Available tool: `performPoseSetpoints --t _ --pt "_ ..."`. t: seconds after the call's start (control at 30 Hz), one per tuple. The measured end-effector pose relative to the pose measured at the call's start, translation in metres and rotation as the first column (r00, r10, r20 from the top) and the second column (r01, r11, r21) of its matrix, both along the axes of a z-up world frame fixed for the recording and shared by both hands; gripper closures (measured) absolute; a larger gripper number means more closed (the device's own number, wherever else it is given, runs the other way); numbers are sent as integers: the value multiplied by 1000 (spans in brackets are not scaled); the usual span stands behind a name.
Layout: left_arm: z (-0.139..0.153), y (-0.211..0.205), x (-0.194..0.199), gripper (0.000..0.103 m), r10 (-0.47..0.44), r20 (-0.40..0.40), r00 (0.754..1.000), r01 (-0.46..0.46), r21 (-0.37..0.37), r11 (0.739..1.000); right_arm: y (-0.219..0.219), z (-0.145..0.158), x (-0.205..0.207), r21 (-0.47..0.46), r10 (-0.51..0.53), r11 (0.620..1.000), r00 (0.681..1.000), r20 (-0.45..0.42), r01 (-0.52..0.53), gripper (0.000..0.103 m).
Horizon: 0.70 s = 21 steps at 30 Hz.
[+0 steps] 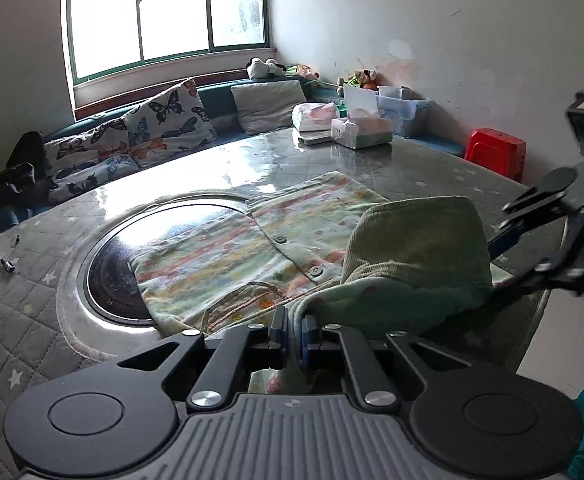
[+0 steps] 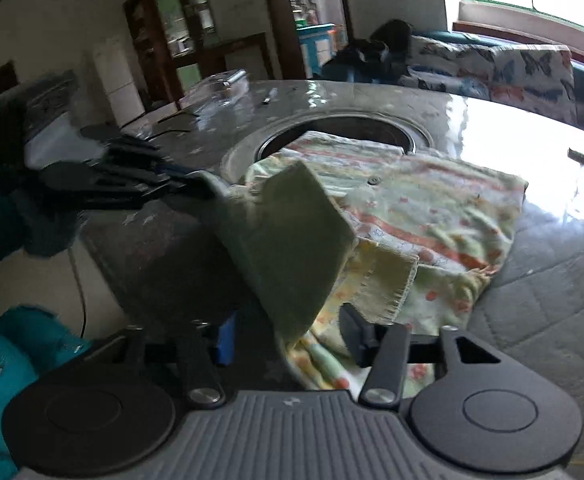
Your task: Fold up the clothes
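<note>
A small pastel striped garment with buttons and a green corduroy sleeve lies on the table, partly over a round inset cooktop. My left gripper is shut on the garment's near edge. In the right wrist view the garment spreads ahead and the green sleeve is lifted. My right gripper has its jaws wide apart with cloth lying between them. The left gripper shows at the left there, pinching the sleeve's edge. The right gripper shows at the right of the left wrist view.
The table has a grey quilted star cover under glossy plastic. Tissue packs and a storage box stand at its far side. A marker lies at the left. A butterfly-cushioned bench and a red stool are beyond.
</note>
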<state>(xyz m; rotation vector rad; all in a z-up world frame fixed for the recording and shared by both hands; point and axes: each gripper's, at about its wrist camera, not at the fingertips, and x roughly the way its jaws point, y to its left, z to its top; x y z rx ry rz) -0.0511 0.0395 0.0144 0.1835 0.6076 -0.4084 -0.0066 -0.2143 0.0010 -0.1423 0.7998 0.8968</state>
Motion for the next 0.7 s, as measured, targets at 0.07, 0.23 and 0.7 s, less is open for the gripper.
performPoseSetpoints --t 0.07,0.23,0.7 --pt "1 1 -3 96 2 2 1000 -2 -3 1000 3 -5 6 19 -12 1000 1000 -17 13 84" --pt "9 5 -25 98 9 14 1000 -8 -22 1000 1 6 -6 52 2 999 1000 20 -3 95" --pt "51 22 33 98 72 106 992 -69 -32 997 33 76 52 19 -5 1000 967 255 0 96"
